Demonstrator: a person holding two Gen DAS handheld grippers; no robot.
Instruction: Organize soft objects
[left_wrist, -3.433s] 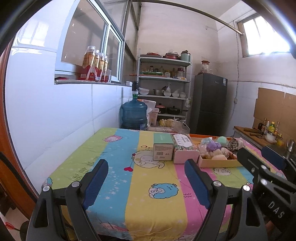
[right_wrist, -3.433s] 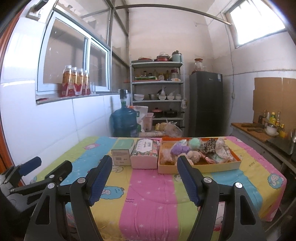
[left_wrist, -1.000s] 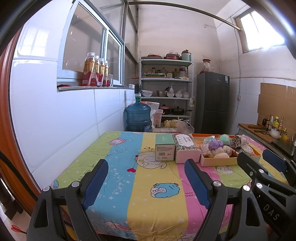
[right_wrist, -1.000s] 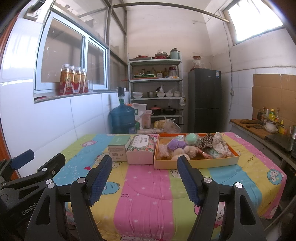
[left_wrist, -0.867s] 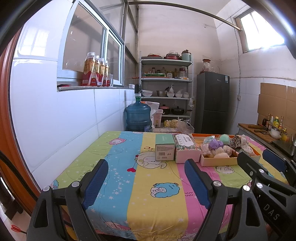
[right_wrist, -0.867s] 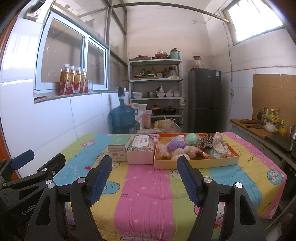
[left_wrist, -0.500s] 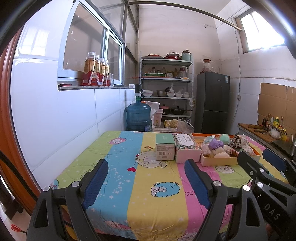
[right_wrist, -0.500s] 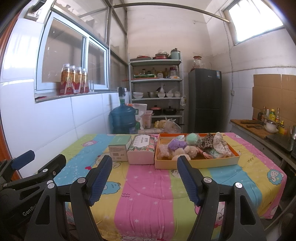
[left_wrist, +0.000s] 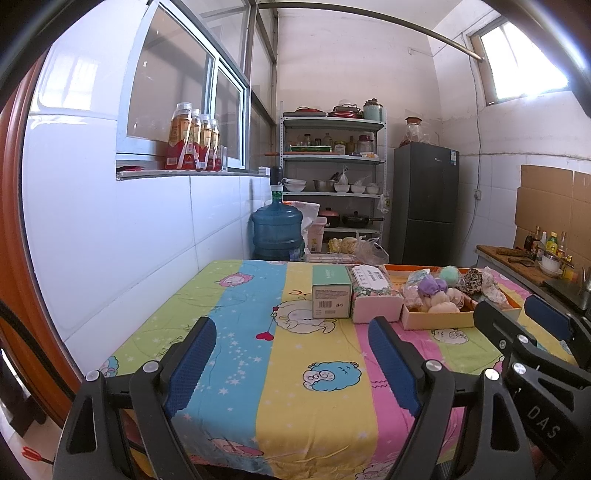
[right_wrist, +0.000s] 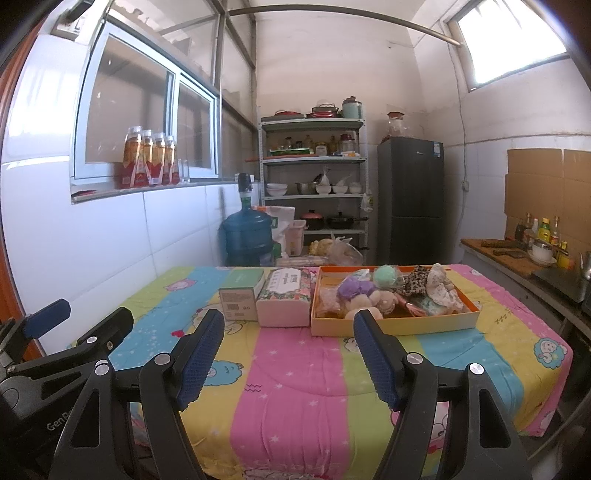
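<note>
1. A table draped in a striped cartoon-print cloth (right_wrist: 295, 369) fills a tiled kitchen, seen from two handheld grippers held above its near edge.

2. The left gripper (left_wrist: 291, 343) stands with its jaws wide apart and nothing between its blue pads; only the cloth shows in the gap.

3. The right gripper (right_wrist: 288, 332) is likewise spread wide and empty, its right fingertip lined up in front of the tray's near wall without visible contact.

4. The soft objects (right_wrist: 384, 291) lie heaped in a shallow orange tray (right_wrist: 424, 325) at the far side of the table: a purple plush, a mint-green ball, cream-coloured pieces, a leopard-print item and a floral fabric piece.

5. A pink floral tissue box (right_wrist: 284, 299) sits just left of the tray, touching or nearly touching it, with a green carton (right_wrist: 240, 295) against its other side.

6. Behind the table stand a blue water jug (right_wrist: 247, 236), a metal shelf of cookware (right_wrist: 314, 177) and a dark refrigerator (right_wrist: 410, 199).

7. Orange drink bottles (right_wrist: 147, 158) line the window sill at left.
</note>
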